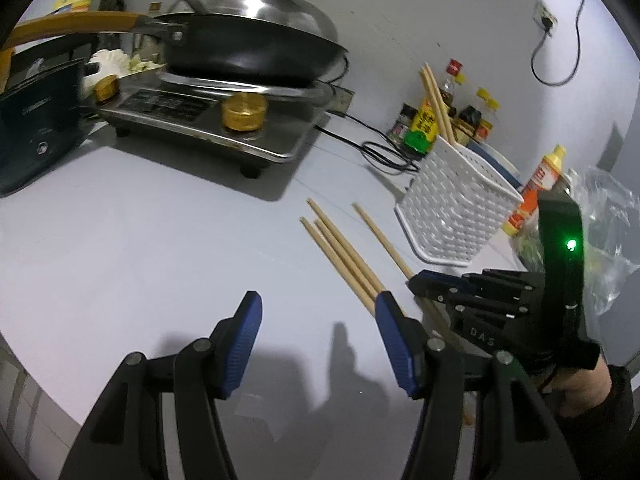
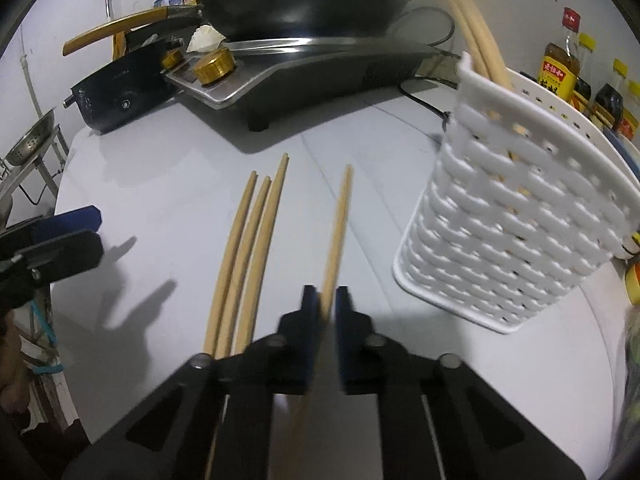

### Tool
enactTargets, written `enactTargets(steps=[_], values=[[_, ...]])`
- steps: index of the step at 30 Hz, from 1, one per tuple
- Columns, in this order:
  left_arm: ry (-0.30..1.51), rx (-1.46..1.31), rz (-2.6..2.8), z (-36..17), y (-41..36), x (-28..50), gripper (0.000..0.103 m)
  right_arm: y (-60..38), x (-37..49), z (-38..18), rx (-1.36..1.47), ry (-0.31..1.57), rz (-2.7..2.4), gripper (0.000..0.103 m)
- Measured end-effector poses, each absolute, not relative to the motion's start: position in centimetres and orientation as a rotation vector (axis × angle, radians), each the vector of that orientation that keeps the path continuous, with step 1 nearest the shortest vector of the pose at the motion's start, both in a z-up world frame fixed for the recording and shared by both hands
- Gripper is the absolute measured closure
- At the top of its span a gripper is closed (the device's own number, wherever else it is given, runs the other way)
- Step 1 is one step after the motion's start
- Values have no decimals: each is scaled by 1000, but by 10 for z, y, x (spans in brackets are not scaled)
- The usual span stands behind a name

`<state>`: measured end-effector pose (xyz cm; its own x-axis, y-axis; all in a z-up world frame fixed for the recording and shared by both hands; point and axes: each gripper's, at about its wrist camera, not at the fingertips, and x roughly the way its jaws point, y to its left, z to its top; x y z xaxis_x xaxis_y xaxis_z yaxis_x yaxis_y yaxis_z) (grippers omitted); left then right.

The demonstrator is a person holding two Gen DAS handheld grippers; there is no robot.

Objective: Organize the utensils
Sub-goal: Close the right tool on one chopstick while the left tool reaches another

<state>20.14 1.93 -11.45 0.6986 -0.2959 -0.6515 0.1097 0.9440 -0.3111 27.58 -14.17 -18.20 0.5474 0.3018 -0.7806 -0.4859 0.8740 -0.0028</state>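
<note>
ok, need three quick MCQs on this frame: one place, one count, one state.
1. Where does the white perforated plastic basket stand relative to the wooden chopsticks lying on the grey table?
A. to their right
B. to their left
C. on the stove

2. How many chopsticks lie loose, ungripped?
A. one
B. three
C. five

3. The right tool is:
A. wide open
B. shut on a single wooden chopstick
C. inside the basket

Answers: 1 A, right wrist view shows it right of them. 2 B, three loose chopsticks lie together. 3 B, its pads pinch one stick; the left tool is open.
</note>
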Motion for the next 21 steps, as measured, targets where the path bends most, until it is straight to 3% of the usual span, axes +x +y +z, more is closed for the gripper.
enactTargets(steps=[21], values=[[861, 135, -172, -137, -60, 224, 41, -196, 246, -165, -171, 812, 494, 98]])
